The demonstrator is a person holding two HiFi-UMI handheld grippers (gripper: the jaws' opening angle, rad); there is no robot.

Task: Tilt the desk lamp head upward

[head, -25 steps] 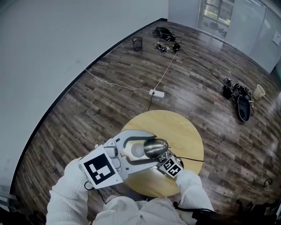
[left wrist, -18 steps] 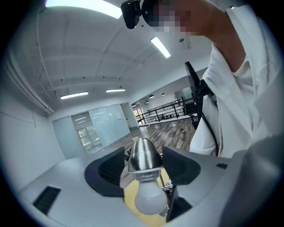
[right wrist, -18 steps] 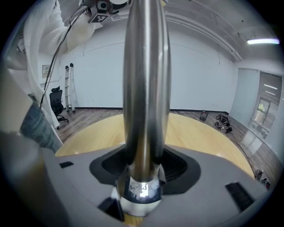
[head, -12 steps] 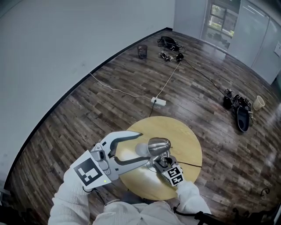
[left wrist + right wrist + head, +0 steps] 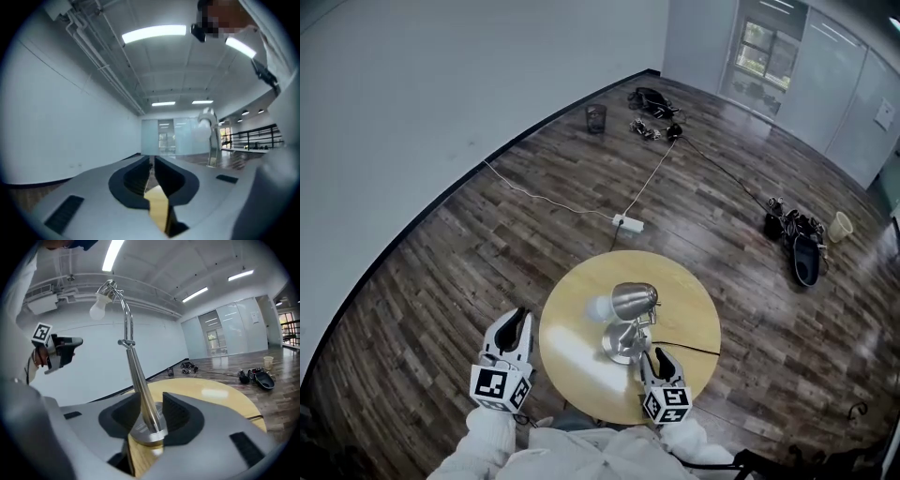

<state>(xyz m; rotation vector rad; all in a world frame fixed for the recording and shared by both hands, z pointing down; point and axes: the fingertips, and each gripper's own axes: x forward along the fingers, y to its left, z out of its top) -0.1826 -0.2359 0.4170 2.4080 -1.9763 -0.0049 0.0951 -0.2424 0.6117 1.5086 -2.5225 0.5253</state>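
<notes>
Desk lamp [image 5: 626, 323], polished metal with a round base, slim upright stem and white bulb [image 5: 600, 307], is standing mid-way on the round wooden table [image 5: 684, 291], head aiming toward the left gripper [image 5: 517, 321]. That gripper's jaws, just closing, are leaving a sliver, empty. The right gripper [image 5: 650, 356], jaws also just closing, is flanking the base without touching it.

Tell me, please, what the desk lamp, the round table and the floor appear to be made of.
The desk lamp: metal, probably polished steel or chrome; its head and stem show bright silvery reflections.
The round table: light wood or wood-look laminate, smooth; pale yellow with a soft sheen.
The floor: dark wood planks or plank-pattern vinyl, glossy; window light reflects off it.
</notes>
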